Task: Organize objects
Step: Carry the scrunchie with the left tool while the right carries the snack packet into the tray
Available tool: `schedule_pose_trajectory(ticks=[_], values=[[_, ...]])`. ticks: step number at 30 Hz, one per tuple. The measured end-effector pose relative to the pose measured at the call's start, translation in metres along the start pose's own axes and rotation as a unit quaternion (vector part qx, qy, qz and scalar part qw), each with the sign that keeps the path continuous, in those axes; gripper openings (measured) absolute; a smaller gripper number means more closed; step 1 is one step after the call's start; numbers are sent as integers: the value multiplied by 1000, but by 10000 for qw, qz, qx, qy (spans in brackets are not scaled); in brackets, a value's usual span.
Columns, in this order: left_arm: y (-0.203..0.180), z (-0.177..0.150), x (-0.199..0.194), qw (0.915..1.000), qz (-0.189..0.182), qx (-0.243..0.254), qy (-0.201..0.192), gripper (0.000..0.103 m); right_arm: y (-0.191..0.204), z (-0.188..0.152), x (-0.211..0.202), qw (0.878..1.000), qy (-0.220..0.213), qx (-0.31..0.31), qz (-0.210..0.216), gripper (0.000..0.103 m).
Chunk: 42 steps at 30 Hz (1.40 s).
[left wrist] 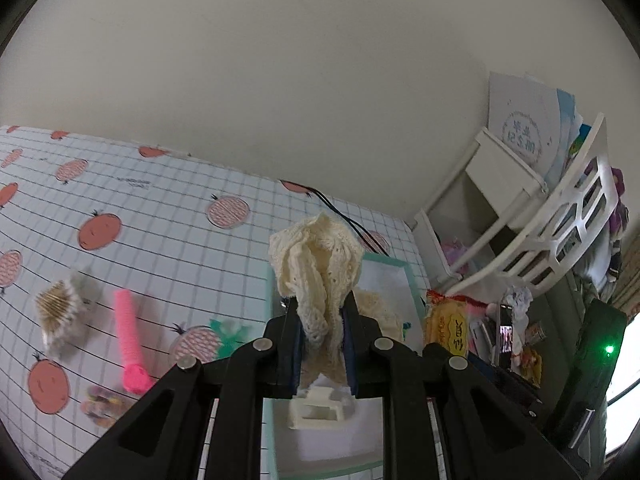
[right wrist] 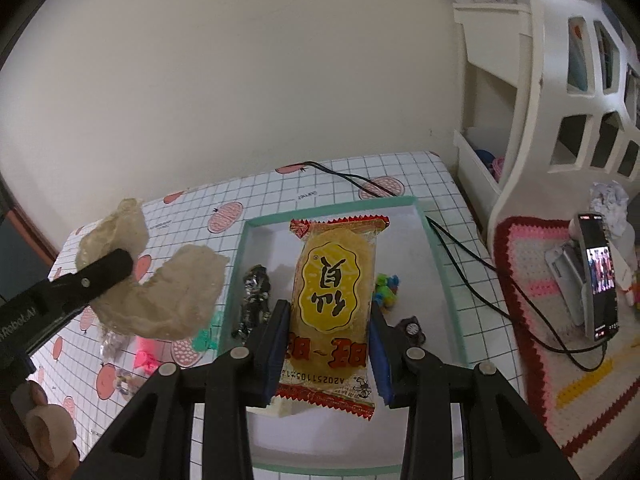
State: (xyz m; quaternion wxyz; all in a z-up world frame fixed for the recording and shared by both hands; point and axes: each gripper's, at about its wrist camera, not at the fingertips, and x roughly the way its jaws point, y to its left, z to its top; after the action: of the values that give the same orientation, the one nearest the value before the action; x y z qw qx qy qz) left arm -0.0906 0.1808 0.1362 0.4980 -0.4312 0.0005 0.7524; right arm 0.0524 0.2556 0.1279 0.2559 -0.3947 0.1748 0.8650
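The left gripper [left wrist: 321,336] is clamped on a cream crocheted cloth [left wrist: 318,264], whose folds bunch up above the blue-lined fingers [left wrist: 294,344] in the centre of the left wrist view and hang down between them. Below and behind it lies a white tray with a mint-green rim [left wrist: 412,276], seen in the lower middle of the frame, with a small white plastic piece [left wrist: 316,406] on its floor. To the left on the checked tablecloth with fruit print [left wrist: 160,216] lie a pink knitted tube [left wrist: 129,340], a fuzzy grey and gold item [left wrist: 62,312], a mint-green clip [left wrist: 228,334] and a small multicoloured bit [left wrist: 102,402], all blurred.

In the right wrist view the right gripper [right wrist: 328,344] grips a yellow and red snack packet [right wrist: 334,300] by its two long edges, holding it above the tray [right wrist: 440,248] at the centre of the frame. On the tray floor, left of the packet, lies a black and silver wrapped item [right wrist: 256,292]; just right of it sits a cluster of green and blue pieces [right wrist: 386,286], and lower right a small black object [right wrist: 412,326]. The other gripper and its cloth [right wrist: 160,292] appear at the left of this frame, raised over the tablecloth [right wrist: 360,176], with fingers of a hand [right wrist: 48,428] in the lower left corner.

A black cable [right wrist: 460,264] runs across the table's far edge. At right stand a white shelf unit [right wrist: 532,120], a crocheted mat with a red border [right wrist: 540,300] and a phone [right wrist: 598,276] propped upright with its screen lit.
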Motion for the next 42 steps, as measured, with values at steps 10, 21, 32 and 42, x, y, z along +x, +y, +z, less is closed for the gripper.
schedule_pose_trajectory(ticks=[10,21,32,42], values=[[-12,-15,29,9994,-122,-114,306,18,-17,-6,16,9996,261,108,-24,39],[-18,-32,62,9976,-175,-199,637,18,-22,-22,38,9979,649,1,-27,39],[-19,-46,84,9958,-60,-177,899,18,-28,-37,58,9953,968,18,-38,39],[-24,-56,98,9931,113,31,1165,18,-26,-39,71,9939,1103,-19,-62,39]])
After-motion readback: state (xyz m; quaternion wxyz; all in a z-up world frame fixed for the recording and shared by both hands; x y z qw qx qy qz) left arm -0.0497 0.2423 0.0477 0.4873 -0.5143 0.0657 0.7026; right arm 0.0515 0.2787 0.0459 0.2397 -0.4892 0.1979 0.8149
